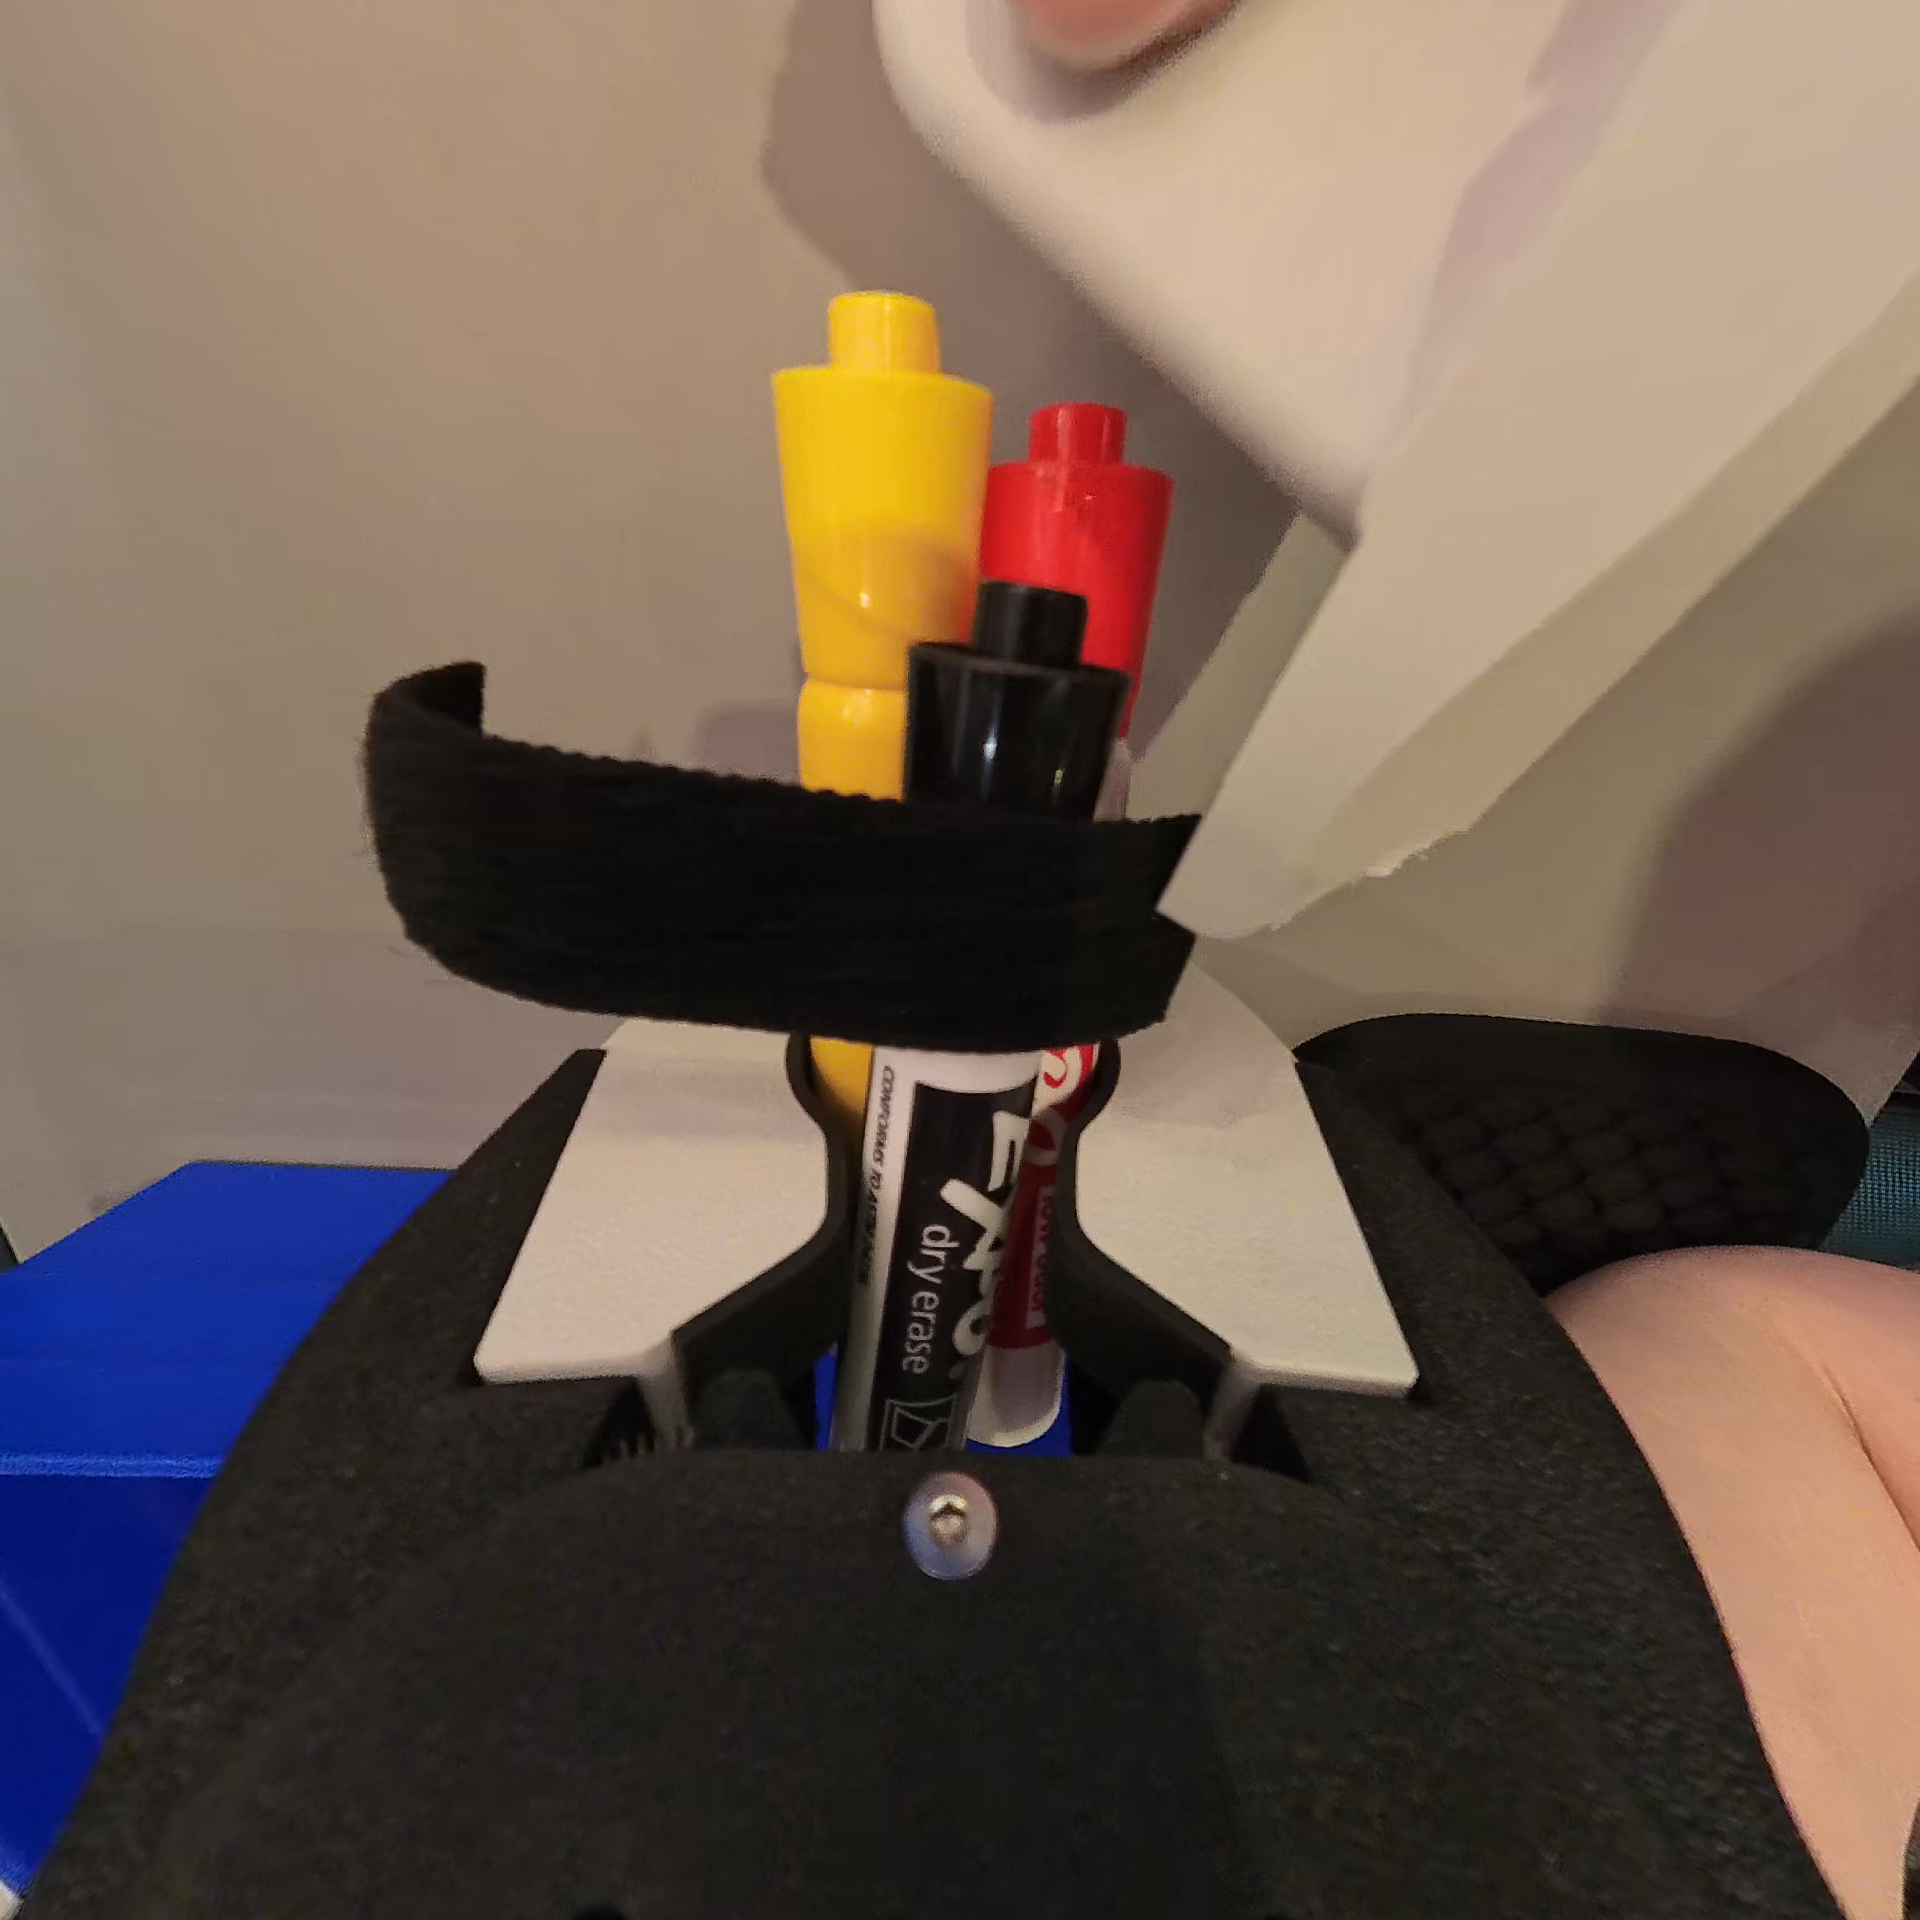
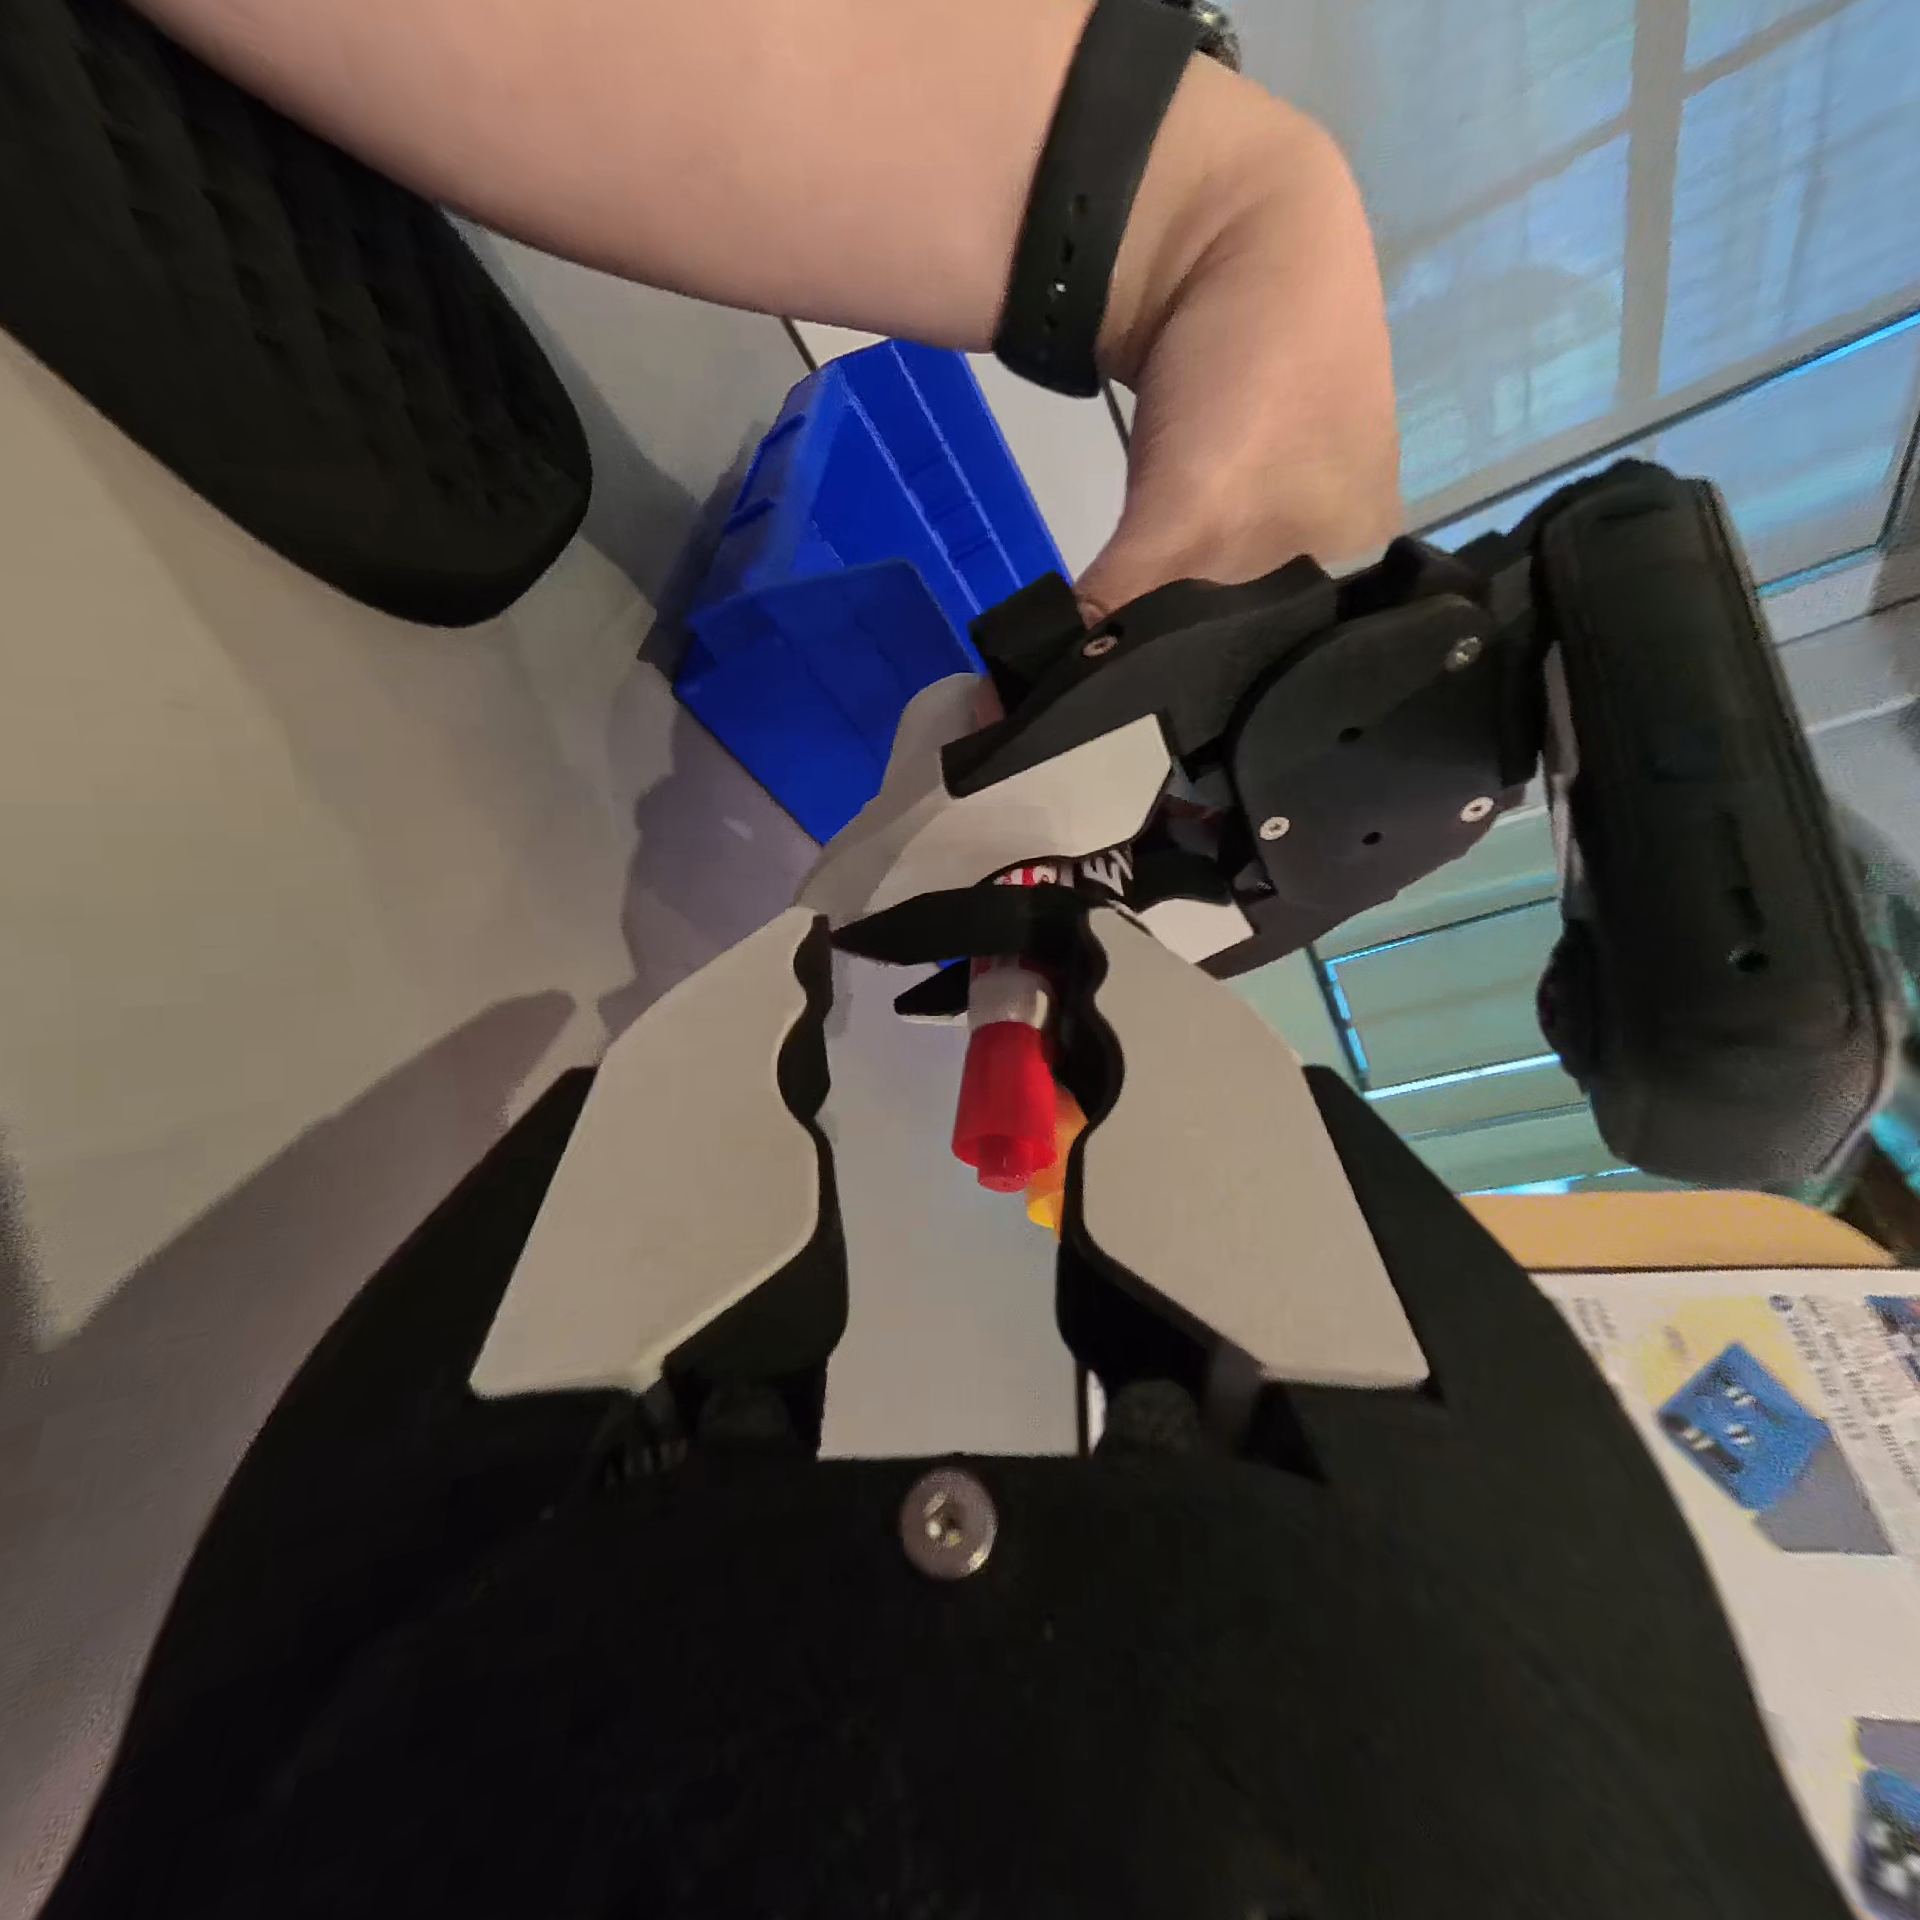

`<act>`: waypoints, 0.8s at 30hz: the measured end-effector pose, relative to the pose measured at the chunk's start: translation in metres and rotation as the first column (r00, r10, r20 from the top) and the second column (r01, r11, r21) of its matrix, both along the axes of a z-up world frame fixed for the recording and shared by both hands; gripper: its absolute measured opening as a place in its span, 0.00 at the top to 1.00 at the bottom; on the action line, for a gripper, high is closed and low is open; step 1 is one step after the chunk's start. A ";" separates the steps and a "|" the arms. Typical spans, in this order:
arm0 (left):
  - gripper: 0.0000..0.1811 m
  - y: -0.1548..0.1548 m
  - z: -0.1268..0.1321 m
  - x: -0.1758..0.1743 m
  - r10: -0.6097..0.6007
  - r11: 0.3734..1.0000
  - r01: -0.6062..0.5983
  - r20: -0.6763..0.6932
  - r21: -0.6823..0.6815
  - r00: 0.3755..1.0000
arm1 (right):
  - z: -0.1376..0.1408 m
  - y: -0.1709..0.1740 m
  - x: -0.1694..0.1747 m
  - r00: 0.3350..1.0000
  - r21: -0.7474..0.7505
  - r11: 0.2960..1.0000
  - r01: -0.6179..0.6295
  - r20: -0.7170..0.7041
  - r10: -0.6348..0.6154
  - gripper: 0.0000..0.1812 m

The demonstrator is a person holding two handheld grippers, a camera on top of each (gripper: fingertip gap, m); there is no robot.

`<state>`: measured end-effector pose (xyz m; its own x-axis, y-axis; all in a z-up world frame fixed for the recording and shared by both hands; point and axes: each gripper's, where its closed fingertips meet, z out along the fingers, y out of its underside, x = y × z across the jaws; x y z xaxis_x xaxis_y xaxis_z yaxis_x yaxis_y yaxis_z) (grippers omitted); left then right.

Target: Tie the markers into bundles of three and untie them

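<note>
My left gripper (image 1: 951,1060) is shut on three upright markers: yellow (image 1: 883,499), red (image 1: 1081,540) and black (image 1: 1008,717). A black strap (image 1: 727,883) curves loosely across the front of the bundle just above the fingertips, its left end free. Its right end lies under a white finger (image 1: 1403,727) of my right gripper. In the right wrist view, my right gripper (image 2: 951,935) has its fingers apart, with the strap (image 2: 935,925) stretched between the tips. The red cap (image 2: 1003,1112) and yellow cap (image 2: 1049,1195) point toward it. The left gripper (image 2: 997,831) holds the bundle beyond.
A blue box (image 2: 862,582) stands on the pale table (image 2: 260,831) behind the grippers, also seen in the left wrist view (image 1: 125,1330). A black mesh pad (image 2: 260,312) lies at the left. A person's arm (image 2: 727,156) wears a black wristband (image 2: 1091,197). Printed papers (image 2: 1745,1455) lie at the right.
</note>
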<state>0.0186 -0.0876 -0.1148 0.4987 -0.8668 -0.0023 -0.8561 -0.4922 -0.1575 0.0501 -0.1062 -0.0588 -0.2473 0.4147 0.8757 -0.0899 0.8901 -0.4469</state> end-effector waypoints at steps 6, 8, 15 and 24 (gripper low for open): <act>0.77 0.002 -0.002 -0.001 0.007 1.000 -0.007 -0.010 0.000 1.000 | -0.001 -0.002 -0.002 0.993 -0.201 0.980 -0.001 0.116 0.025 0.79; 0.77 0.002 -0.002 -0.002 0.011 1.000 -0.011 -0.011 -0.001 1.000 | 0.003 0.001 -0.004 0.993 -0.249 0.968 0.020 0.121 0.011 0.79; 0.77 0.003 -0.005 -0.003 0.014 1.000 -0.015 -0.034 -0.008 0.999 | 0.010 0.014 -0.009 0.993 -0.194 0.975 0.110 0.061 -0.100 0.84; 0.78 0.002 -0.009 -0.002 0.017 1.000 -0.018 -0.039 -0.026 0.999 | 0.006 0.020 -0.013 0.984 -0.058 0.982 0.178 0.034 -0.176 0.82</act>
